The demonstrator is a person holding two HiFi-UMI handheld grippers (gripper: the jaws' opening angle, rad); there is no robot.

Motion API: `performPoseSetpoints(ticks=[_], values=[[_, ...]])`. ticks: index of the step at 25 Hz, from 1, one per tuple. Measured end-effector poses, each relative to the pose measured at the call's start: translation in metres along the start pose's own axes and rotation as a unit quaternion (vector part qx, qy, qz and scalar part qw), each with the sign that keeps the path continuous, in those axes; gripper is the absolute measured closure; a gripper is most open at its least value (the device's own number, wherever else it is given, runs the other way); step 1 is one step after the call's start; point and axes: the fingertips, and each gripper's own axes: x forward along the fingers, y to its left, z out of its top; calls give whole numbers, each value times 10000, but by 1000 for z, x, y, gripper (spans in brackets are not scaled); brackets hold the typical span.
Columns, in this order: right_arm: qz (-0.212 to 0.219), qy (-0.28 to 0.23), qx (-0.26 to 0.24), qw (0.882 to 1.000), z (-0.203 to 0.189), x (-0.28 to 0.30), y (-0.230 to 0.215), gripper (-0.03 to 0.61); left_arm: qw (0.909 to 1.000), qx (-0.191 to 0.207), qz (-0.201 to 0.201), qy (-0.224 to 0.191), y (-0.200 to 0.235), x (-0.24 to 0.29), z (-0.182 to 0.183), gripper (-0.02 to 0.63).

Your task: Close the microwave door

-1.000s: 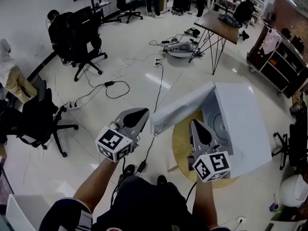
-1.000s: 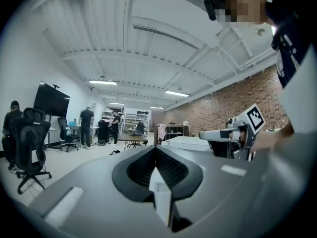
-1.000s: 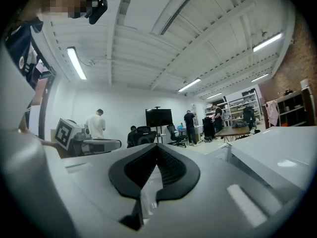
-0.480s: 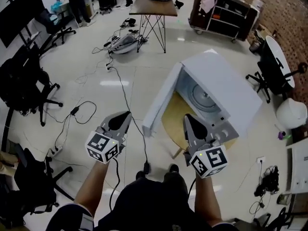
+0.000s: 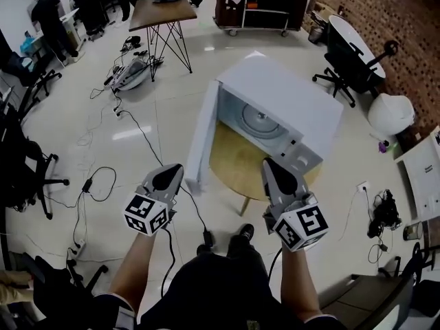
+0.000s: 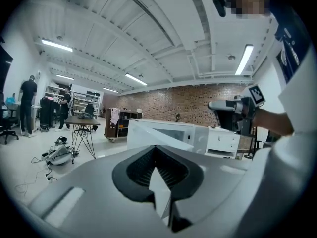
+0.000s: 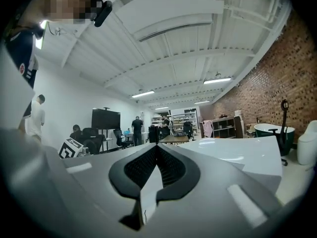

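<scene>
A white microwave point(image 5: 292, 105) stands on a round wooden table point(image 5: 230, 170), its door point(image 5: 200, 137) swung wide open to the left and the turntable showing inside. My left gripper point(image 5: 169, 174) hovers shut just below the door's free edge, apart from it. My right gripper point(image 5: 271, 166) is also shut and empty, over the table's near edge in front of the control panel. In the left gripper view the shut jaws point(image 6: 156, 150) point at the microwave point(image 6: 166, 133). The right gripper view shows shut jaws point(image 7: 156, 149) beside the microwave's top point(image 7: 237, 152).
Cables point(image 5: 141, 133) trail over the floor left of the table. A folding table point(image 5: 159, 12) and a shelf cart point(image 5: 261, 2) stand behind, with an office chair point(image 5: 347, 50) and a white beanbag point(image 5: 390, 113) to the right. Black chairs point(image 5: 20, 170) are at the far left.
The head view has swung so the microwave sits higher and nearer the middle. The door stays open. Both grippers remain shut at about the same place in the frame.
</scene>
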Motion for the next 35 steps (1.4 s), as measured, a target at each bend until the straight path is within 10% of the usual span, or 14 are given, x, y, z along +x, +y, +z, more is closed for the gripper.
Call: performPoseSetpoints(ticks=[35], values=[[-1313,377,493,9894,-45,-75,-139,577,9857,507,-1517,536,-162,207,0,603]])
